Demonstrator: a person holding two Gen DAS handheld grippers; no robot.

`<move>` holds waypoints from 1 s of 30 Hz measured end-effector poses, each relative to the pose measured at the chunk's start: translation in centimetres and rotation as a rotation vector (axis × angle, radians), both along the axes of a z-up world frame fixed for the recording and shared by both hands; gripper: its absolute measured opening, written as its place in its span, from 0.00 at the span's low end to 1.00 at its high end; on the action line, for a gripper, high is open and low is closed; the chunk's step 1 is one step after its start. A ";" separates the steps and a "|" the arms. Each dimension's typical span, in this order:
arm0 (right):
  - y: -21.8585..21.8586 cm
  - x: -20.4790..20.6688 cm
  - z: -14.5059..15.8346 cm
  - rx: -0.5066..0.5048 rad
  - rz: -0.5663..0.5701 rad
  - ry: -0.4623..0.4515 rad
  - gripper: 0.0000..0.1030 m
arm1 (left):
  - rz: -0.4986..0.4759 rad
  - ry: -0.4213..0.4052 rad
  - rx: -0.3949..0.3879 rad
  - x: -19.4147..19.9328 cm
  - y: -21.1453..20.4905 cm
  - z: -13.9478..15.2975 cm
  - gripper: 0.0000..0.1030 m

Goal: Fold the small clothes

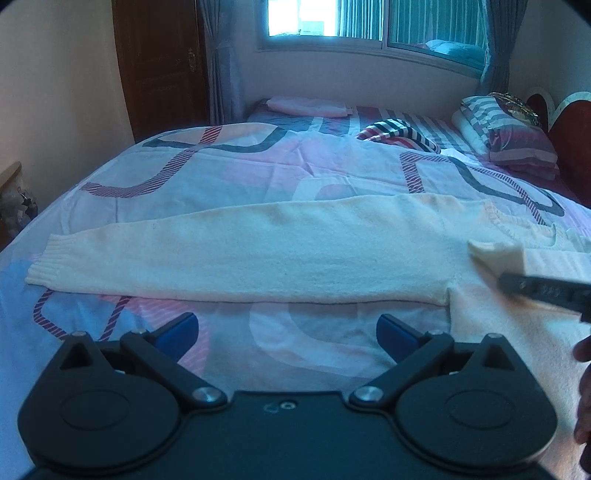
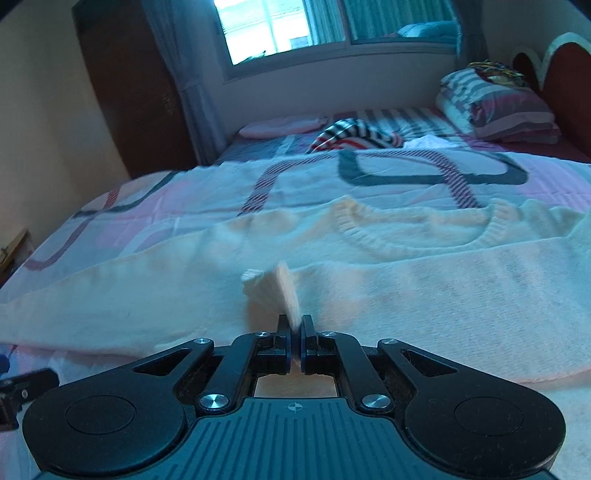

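A cream knitted sweater [image 1: 295, 243] lies flat on the bed, its left sleeve stretched out to the left with the ribbed cuff [image 1: 48, 264] at the far left. My left gripper [image 1: 286, 336] is open and empty, hovering just below that sleeve. My right gripper [image 2: 295, 326] is shut on the other sleeve's cuff [image 2: 273, 291], lifted over the sweater's body below the ribbed neckline [image 2: 406, 236]. The right gripper also shows in the left wrist view [image 1: 502, 275] at the right edge, with the cuff in it.
The bed has a patterned pink, blue and white cover [image 1: 221, 173]. A striped garment [image 1: 399, 134], a folded pink cloth [image 1: 306, 105] and striped pillows [image 1: 509, 133] lie at the far side. A wardrobe [image 1: 159, 62] and a window [image 1: 369, 18] stand behind.
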State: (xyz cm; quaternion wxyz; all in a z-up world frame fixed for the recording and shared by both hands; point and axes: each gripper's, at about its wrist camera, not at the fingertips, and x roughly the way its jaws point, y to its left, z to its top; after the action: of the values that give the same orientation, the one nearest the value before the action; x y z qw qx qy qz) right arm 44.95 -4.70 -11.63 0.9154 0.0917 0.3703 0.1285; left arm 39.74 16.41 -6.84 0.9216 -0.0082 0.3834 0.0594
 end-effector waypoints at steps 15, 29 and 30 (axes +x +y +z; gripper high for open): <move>-13.4 -6.1 3.2 0.073 -0.273 -0.107 0.33 | -0.214 0.008 -0.248 3.6 -10.5 -0.2 0.56; -28.2 -9.9 2.6 0.108 -0.645 -0.057 0.33 | -0.120 0.008 -0.333 6.4 -13.4 -2.7 0.07; -28.4 -10.0 2.6 0.110 -0.645 -0.056 0.33 | -0.116 -0.027 -0.322 6.1 -13.4 -2.1 0.06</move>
State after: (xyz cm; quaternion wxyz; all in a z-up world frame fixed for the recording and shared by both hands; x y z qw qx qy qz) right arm 34.90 -33.09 -9.05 0.9124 0.2501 0.2894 -0.1460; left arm 45.85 3.06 -8.99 0.9153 -0.1346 0.3755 -0.0561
